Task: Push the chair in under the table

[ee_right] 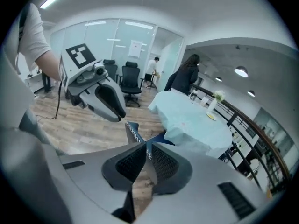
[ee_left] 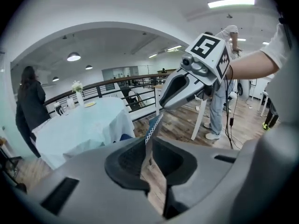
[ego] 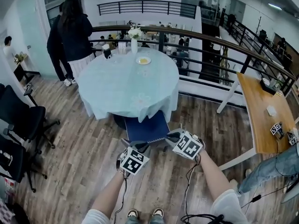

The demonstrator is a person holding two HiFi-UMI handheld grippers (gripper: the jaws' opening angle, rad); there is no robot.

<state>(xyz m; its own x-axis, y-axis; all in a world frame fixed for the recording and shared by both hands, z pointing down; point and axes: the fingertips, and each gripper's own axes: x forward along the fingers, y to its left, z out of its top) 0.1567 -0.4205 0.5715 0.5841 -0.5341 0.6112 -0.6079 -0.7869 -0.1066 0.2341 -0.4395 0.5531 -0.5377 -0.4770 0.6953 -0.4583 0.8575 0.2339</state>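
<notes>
A chair with a blue seat (ego: pixel 147 127) stands at the near side of the round table (ego: pixel 107 85), which is draped in a pale blue cloth; the seat's far end reaches under the cloth's hem. The top edge of its thin backrest (ee_left: pixel 152 129), trimmed with white zigzag stitching, runs between both grippers. My left gripper (ego: pixel 139 148) is shut on the left end of that edge (ee_right: pixel 133 132). My right gripper (ego: pixel 173 137) is shut on the right end. Each gripper view shows the other gripper just across the backrest, the right one (ee_left: pixel 187 85) and the left one (ee_right: pixel 100 97).
A person in a dark top (ego: pixel 70 36) stands at the table's far left. A vase of flowers (ego: pixel 134 38), a plate (ego: pixel 143 60) and cups sit on the table. Black office chairs (ego: pixel 18 120) stand at left, a wooden desk (ego: pixel 264 113) at right, a railing (ego: pixel 210 48) behind.
</notes>
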